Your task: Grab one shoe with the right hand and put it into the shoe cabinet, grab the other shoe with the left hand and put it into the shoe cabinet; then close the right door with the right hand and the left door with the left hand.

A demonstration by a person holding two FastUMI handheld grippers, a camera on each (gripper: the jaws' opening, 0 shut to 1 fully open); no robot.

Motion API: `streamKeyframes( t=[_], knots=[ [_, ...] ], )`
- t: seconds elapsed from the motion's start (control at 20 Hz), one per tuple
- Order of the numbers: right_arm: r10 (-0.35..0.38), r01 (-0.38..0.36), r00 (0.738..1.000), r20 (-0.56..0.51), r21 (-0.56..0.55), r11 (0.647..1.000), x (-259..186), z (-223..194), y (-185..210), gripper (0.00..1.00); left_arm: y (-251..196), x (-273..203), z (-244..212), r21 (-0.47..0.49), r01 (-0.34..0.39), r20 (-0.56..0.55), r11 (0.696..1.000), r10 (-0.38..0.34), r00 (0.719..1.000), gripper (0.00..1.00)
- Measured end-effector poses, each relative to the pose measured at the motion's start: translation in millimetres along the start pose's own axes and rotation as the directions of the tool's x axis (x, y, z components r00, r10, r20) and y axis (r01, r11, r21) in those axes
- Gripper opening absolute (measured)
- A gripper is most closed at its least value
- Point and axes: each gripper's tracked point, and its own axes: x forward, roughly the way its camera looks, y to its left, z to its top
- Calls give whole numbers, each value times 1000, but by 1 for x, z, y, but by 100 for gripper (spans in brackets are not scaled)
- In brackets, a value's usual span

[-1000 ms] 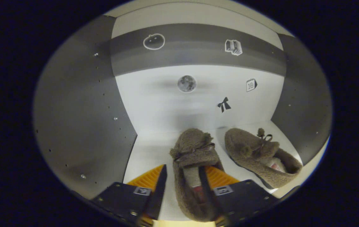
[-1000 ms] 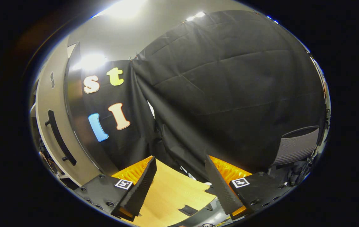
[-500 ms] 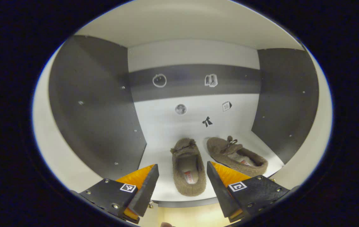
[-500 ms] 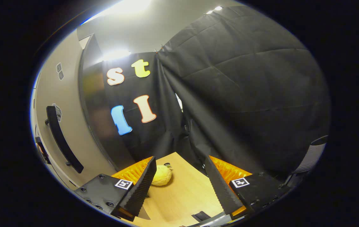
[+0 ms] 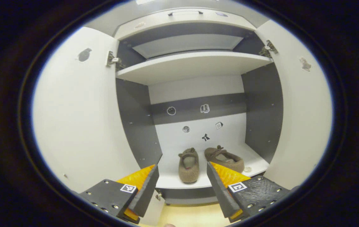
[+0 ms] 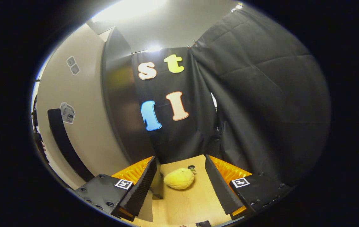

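Note:
Two fuzzy brown slippers stand on the bottom shelf of the open shoe cabinet (image 5: pixel 195 67) in the left gripper view: one slipper (image 5: pixel 188 164) heel toward me, the other slipper (image 5: pixel 224 157) to its right, angled. My left gripper (image 5: pixel 182 184) hangs open in front of the shelf, apart from both slippers. The left door (image 5: pixel 82 116) and right door (image 5: pixel 302 119) stand wide open. In the right gripper view my right gripper (image 6: pixel 181 186) is open and holds nothing, beside the right door's outer face (image 6: pixel 82 126) with its dark handle (image 6: pixel 67 148).
A yellow lumpy fruit (image 6: pixel 179 178) lies on the wooden floor (image 6: pixel 189 205) between the right gripper's fingers, farther off. Black cloth closes the booth behind it. An upper shelf (image 5: pixel 192 64) spans the cabinet above the slippers.
My left gripper has drawn back out of the cabinet, leaving the slipper on the shelf; both doors now show. The right gripper has swung, bringing the yellow fruit and door handle closer into sight.

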Motion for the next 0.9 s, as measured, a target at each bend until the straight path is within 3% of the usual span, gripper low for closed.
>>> streamKeyframes(
  t=[0.2,0.5,0.55,0.6,0.85,0.9],
  knots=[
    [35,-34,999,27,-34,999,-6,15,13,98,12,-37,-7,7,-64,58,998,63,996,96],
    [17,-12,998,67,-82,997,-17,32,36,98,27,-70,-51,-117,-36,59,992,43,997,96],
    [10,-3,997,78,-92,996,-19,36,40,98,33,-75,-56,-122,-40,62,992,48,997,82],
    [3,6,996,87,-99,995,-22,39,44,98,38,-79,-60,-119,-41,70,992,50,996,96],
    [15,-6,996,93,-95,995,-27,44,74,98,56,-93,-75,-117,-30,106,993,42,993,96],
    [23,-14,995,92,-89,996,-28,43,80,98,54,-94,-79,-121,-13,109,993,27,994,89]
  ],
)
